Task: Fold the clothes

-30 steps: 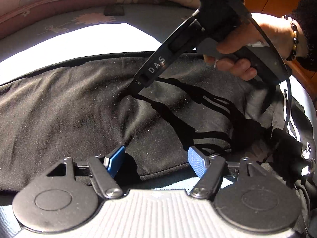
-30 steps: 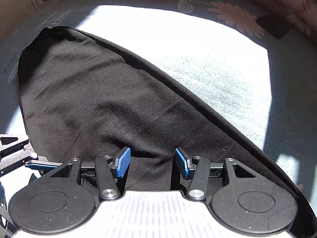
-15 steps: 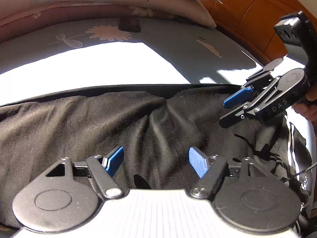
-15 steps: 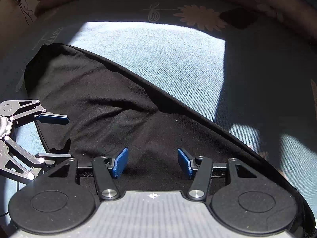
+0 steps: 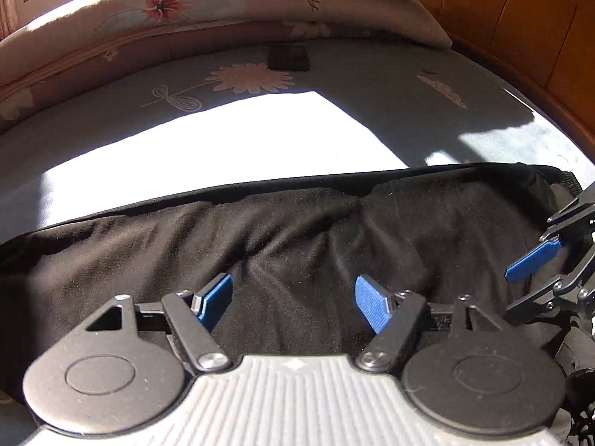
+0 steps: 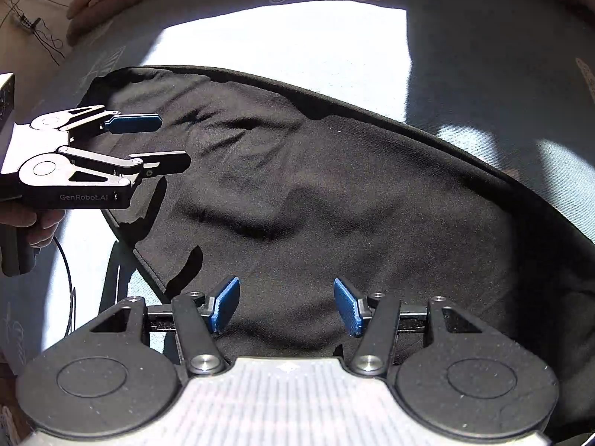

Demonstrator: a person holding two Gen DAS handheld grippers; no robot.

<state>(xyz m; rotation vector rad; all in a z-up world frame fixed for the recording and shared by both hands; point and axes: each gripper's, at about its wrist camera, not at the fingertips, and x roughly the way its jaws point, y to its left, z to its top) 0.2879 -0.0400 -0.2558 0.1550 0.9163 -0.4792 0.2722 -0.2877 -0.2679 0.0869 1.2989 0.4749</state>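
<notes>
Our left gripper [image 5: 292, 303] has its blue pads spread wide with nothing between them, poised above the black garment [image 5: 297, 245], and our right gripper [image 6: 285, 306] is likewise parted and empty, its jaws standing apart over the same cloth; neither pad presses fabric, so we judge both tools to be free between grasps rather than carrying anything. Directly beneath and ahead of both pairs of fingers the garment lies spread on the bed sheet [image 5: 230, 148], already doubled into a long band with a firm, dark edge along its far side, which suggests one fold has been made and the piece has been laid flat to take the next. Soft creases run across the cloth just beyond the left gripper, a sign that smoothing may be needed before a further fold. To the right of the left gripper the other tool enters from the side, near the garment's right end; seen from the right gripper, its partner hovers to the left over the opposite end, held by a hand [image 6: 33, 223]. We place the two tools at opposite ends, we judge, so that each can take a corner. Beyond the garment's far edge lies a bright patch of sunlit sheet, then a flower print, and farthest off a flowered pillow [image 5: 208, 11].
</notes>
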